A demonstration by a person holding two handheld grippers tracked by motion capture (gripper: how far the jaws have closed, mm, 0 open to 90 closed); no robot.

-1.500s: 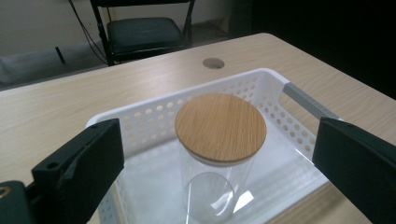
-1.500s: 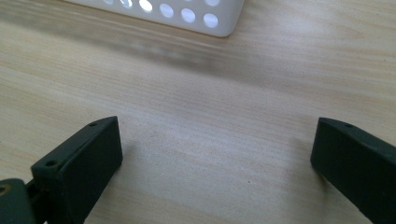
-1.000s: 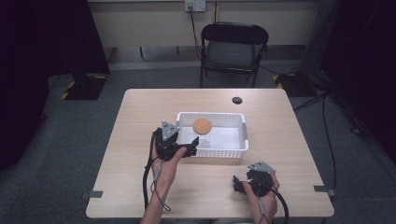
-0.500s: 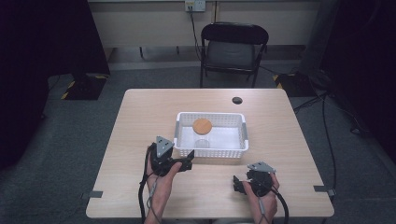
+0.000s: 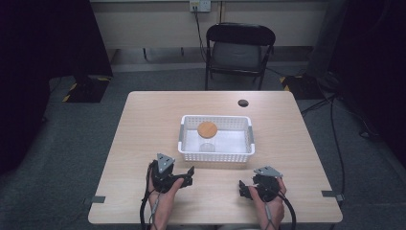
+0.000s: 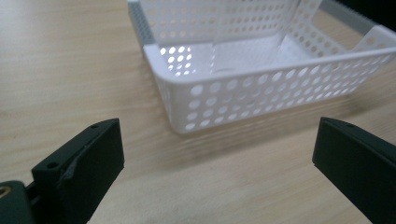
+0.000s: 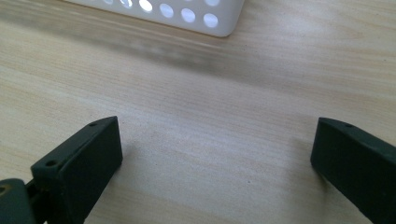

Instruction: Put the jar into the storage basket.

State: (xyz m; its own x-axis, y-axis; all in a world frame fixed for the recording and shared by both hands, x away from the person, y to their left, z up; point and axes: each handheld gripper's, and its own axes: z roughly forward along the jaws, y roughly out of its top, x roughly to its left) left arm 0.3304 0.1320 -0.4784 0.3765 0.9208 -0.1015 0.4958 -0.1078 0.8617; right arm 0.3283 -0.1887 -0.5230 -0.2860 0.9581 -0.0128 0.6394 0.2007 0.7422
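A wooden table (image 5: pixel 143 124) carries a white perforated basket (image 5: pixel 215 155) holding a cork-lidded clear jar (image 5: pixel 207 130). Near its front, left gripper (image 5: pixel 184 176) and right gripper (image 5: pixel 245 189) rest, jaws wide, empty.

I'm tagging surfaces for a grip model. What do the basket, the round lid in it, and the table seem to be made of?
Basket: white moulded plastic, smooth, walls punched with round holes. Lid: matte orange-tan disc, likely wood or cork; too small to tell. It seems to top a clear jar. Table: pale wood-grain top, probably laminate, slightly glossy.
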